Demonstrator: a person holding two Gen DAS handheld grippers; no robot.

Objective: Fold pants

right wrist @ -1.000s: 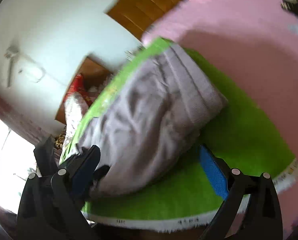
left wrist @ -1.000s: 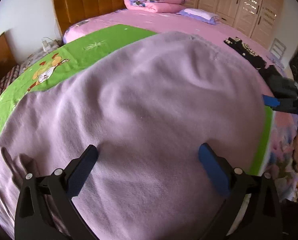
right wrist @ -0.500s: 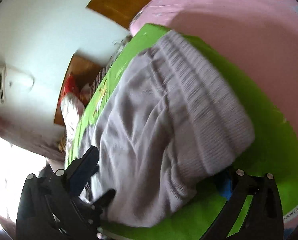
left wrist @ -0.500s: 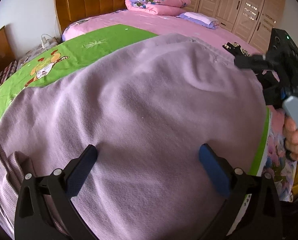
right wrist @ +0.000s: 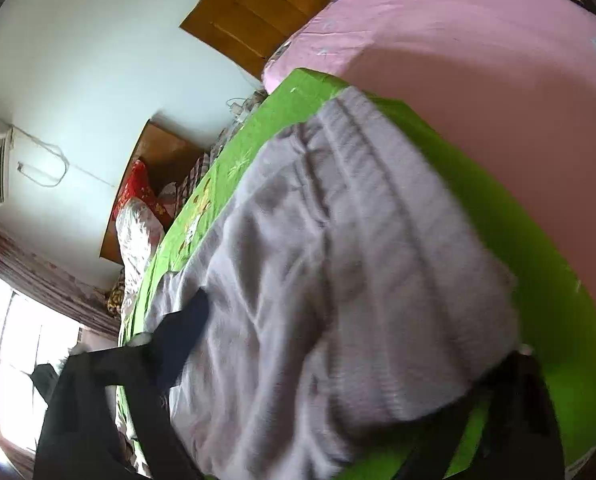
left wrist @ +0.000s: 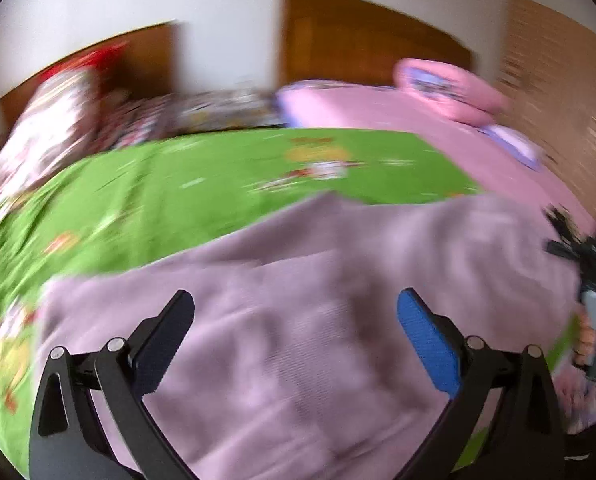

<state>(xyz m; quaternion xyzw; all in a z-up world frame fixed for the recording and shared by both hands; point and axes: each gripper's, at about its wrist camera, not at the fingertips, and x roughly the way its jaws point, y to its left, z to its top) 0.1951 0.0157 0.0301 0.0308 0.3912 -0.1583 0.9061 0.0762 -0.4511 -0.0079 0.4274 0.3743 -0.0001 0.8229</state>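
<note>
Light purple pants (left wrist: 318, 280) lie spread on a green cartoon sheet (left wrist: 217, 176) on the bed. My left gripper (left wrist: 293, 320) is open and empty, hovering low over the pants. In the right wrist view the pants' ribbed waistband end (right wrist: 378, 260) fills the space between my right gripper's fingers (right wrist: 181, 332), which stand wide apart on either side of the cloth; the right finger is partly hidden under the fabric. My right gripper (right wrist: 354, 344) also shows at the right edge of the left wrist view (left wrist: 594, 280), with the hand that holds it.
Pink bedding (left wrist: 450, 120) covers the far half of the bed, with a folded pink quilt (left wrist: 446, 84) by the wooden headboard (left wrist: 362, 36). Wardrobe doors (left wrist: 562, 72) stand at the right. A second bed with patterned covers (left wrist: 57, 120) lies to the left.
The left gripper has swung left and pulled back, so more green sheet shows. The right gripper has pushed further onto the waistband end, which now covers its right finger.
</note>
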